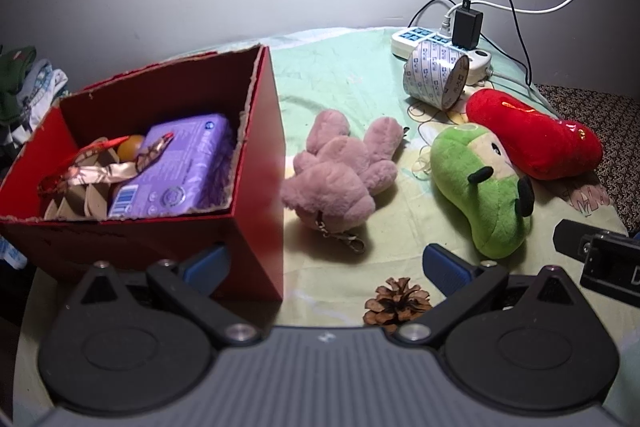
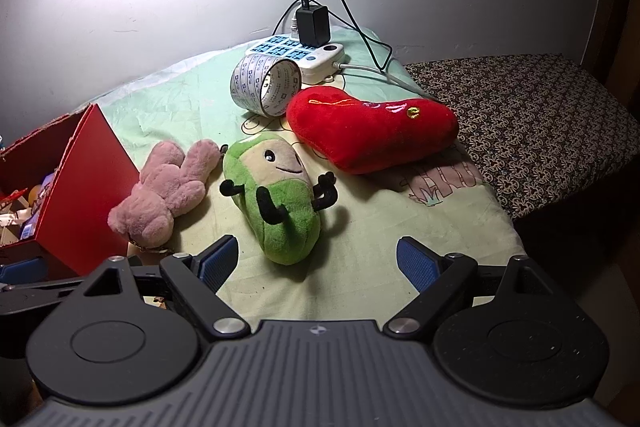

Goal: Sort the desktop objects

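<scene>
A red cardboard box [image 1: 260, 147] stands at the left, holding a purple packet [image 1: 176, 167], a ribbon and small items. A pink plush [image 1: 340, 171], a green plush [image 1: 480, 187] and a red heart plush [image 1: 536, 143] lie on the pale green cloth. A pine cone [image 1: 396, 303] lies between my left gripper's fingers. My left gripper [image 1: 326, 267] is open and empty, low over the cloth by the box. My right gripper [image 2: 318, 263] is open and empty, just short of the green plush [image 2: 276, 195], with the pink plush [image 2: 168, 187] and heart [image 2: 368, 131] beyond.
A roll of printed tape [image 2: 266, 87] leans by a white power strip [image 2: 304, 53] with a black charger and cables at the back. A patterned dark surface [image 2: 540, 115] lies to the right. The box [image 2: 80, 179] sits left of the right gripper.
</scene>
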Action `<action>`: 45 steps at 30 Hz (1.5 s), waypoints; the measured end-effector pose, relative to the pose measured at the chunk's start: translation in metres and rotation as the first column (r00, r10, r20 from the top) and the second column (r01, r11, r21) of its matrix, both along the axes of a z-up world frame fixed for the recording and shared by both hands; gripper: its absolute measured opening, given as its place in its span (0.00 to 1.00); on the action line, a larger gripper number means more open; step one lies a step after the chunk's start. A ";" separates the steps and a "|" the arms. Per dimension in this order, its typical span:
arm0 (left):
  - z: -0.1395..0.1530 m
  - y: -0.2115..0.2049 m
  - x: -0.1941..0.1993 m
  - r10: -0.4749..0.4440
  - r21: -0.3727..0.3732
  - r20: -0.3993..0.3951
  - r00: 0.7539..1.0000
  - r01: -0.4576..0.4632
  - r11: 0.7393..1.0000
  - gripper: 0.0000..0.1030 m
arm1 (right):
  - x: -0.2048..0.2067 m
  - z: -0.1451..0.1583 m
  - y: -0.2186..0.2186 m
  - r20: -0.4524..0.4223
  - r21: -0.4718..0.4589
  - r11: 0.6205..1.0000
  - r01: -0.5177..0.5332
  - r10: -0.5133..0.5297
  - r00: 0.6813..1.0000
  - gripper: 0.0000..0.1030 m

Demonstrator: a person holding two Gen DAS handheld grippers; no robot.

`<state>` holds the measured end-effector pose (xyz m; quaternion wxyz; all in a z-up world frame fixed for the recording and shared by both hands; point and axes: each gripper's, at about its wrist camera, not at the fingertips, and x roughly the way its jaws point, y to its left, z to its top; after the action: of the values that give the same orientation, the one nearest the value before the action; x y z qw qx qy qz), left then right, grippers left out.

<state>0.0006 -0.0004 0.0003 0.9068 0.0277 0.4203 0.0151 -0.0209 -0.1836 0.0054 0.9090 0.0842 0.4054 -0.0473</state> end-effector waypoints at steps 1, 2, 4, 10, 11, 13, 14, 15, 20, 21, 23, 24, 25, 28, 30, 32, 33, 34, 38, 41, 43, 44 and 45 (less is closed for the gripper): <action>0.000 -0.001 0.001 0.000 -0.003 -0.006 1.000 0.000 1.000 0.99 | 0.000 0.000 -0.001 0.000 0.004 1.000 0.003 -0.003 1.000 0.86; 0.001 -0.002 0.001 -0.001 -0.005 -0.013 1.000 0.001 1.000 0.99 | -0.001 -0.001 -0.001 0.001 0.008 1.000 0.005 -0.005 1.000 0.86; 0.002 0.001 0.001 -0.008 -0.023 -0.006 1.000 0.008 1.000 0.99 | -0.002 -0.002 -0.003 0.001 0.015 1.000 0.010 -0.010 1.000 0.86; 0.003 -0.001 -0.003 -0.027 -0.020 -0.025 0.999 0.027 0.999 0.99 | -0.005 -0.005 -0.007 0.003 0.038 0.999 0.026 -0.026 1.000 0.86; 0.003 -0.002 -0.002 -0.028 -0.019 -0.032 0.999 0.027 0.999 0.99 | -0.005 -0.005 -0.008 0.003 0.042 0.999 0.028 -0.029 1.000 0.86; 0.001 -0.005 0.000 -0.029 -0.017 -0.045 0.999 0.028 0.999 0.99 | -0.006 -0.006 -0.009 0.004 0.050 0.998 0.034 -0.034 0.999 0.86; 0.000 -0.006 -0.001 -0.031 -0.019 -0.049 0.998 0.030 0.999 0.99 | -0.007 -0.007 -0.010 0.004 0.054 0.998 0.036 -0.036 0.999 0.86; 0.000 -0.005 -0.001 -0.035 -0.022 -0.050 0.998 0.034 0.999 0.99 | -0.007 -0.007 -0.011 0.004 0.057 0.998 0.039 -0.039 0.999 0.86; -0.001 -0.007 -0.006 -0.043 -0.032 -0.052 0.998 0.042 0.999 0.99 | -0.010 -0.012 -0.012 -0.008 0.075 0.996 0.047 -0.047 0.999 0.86; -0.002 -0.007 -0.007 -0.045 -0.031 -0.053 0.998 0.043 0.999 0.99 | -0.011 -0.013 -0.012 -0.009 0.076 0.996 0.048 -0.047 0.999 0.86; -0.003 -0.009 -0.010 -0.051 -0.021 -0.055 0.997 0.049 0.999 0.99 | -0.012 -0.014 -0.011 -0.010 0.076 0.996 0.047 -0.046 0.999 0.86; -0.004 -0.010 -0.011 -0.054 -0.016 -0.056 0.997 0.053 0.998 0.99 | -0.014 -0.015 -0.010 -0.009 0.075 0.996 0.045 -0.045 0.999 0.86; -0.005 -0.011 -0.012 -0.057 -0.011 -0.058 0.997 0.056 0.998 0.99 | -0.015 -0.015 -0.010 -0.009 0.074 0.996 0.045 -0.044 0.999 0.86; -0.007 -0.012 -0.015 -0.061 -0.003 -0.062 0.996 0.060 0.998 0.99 | -0.017 -0.016 -0.008 -0.007 0.076 0.996 0.046 -0.046 0.999 0.86; -0.008 -0.011 -0.017 -0.060 -0.001 -0.067 0.996 0.060 0.998 0.99 | -0.018 -0.016 -0.008 -0.005 0.079 0.996 0.047 -0.047 0.999 0.86; -0.009 -0.011 -0.020 -0.061 0.003 -0.071 0.996 0.061 0.998 0.99 | -0.019 -0.017 -0.007 -0.007 0.084 0.995 0.050 -0.049 0.999 0.86; -0.010 -0.011 -0.022 -0.061 0.004 -0.072 0.996 0.062 0.998 0.99 | -0.020 -0.017 -0.007 -0.007 0.088 0.995 0.051 -0.051 0.999 0.86; -0.010 -0.011 -0.023 -0.062 0.006 -0.074 0.995 0.063 0.998 0.99 | -0.020 -0.018 -0.007 -0.007 0.092 0.994 0.053 -0.053 0.999 0.86; -0.010 -0.011 -0.028 -0.065 0.018 -0.070 0.995 0.066 0.998 0.99 | -0.023 -0.020 -0.005 -0.005 0.095 0.994 0.057 -0.056 0.998 0.86; -0.011 -0.009 -0.030 -0.062 0.017 -0.072 0.995 0.064 0.998 0.99 | -0.026 -0.020 -0.002 0.003 0.089 0.995 0.048 -0.049 0.999 0.86; -0.011 -0.008 -0.031 -0.061 0.015 -0.077 0.995 0.062 0.998 0.99 | -0.027 -0.020 0.000 0.007 0.090 0.995 0.037 -0.038 0.999 0.86; -0.012 -0.007 -0.031 -0.060 0.014 -0.079 0.995 0.062 0.998 0.99 | -0.028 -0.020 0.001 0.009 0.091 0.995 0.032 -0.033 0.999 0.86; -0.012 -0.007 -0.032 -0.060 0.012 -0.081 0.995 0.062 0.998 0.99 | -0.028 -0.020 0.003 0.010 0.090 0.996 0.029 -0.030 0.999 0.86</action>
<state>-0.0312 -0.0077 -0.0119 0.8890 0.0475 0.4552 -0.0107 -0.0492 -0.1811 -0.0143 0.9059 0.1311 0.4004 -0.0420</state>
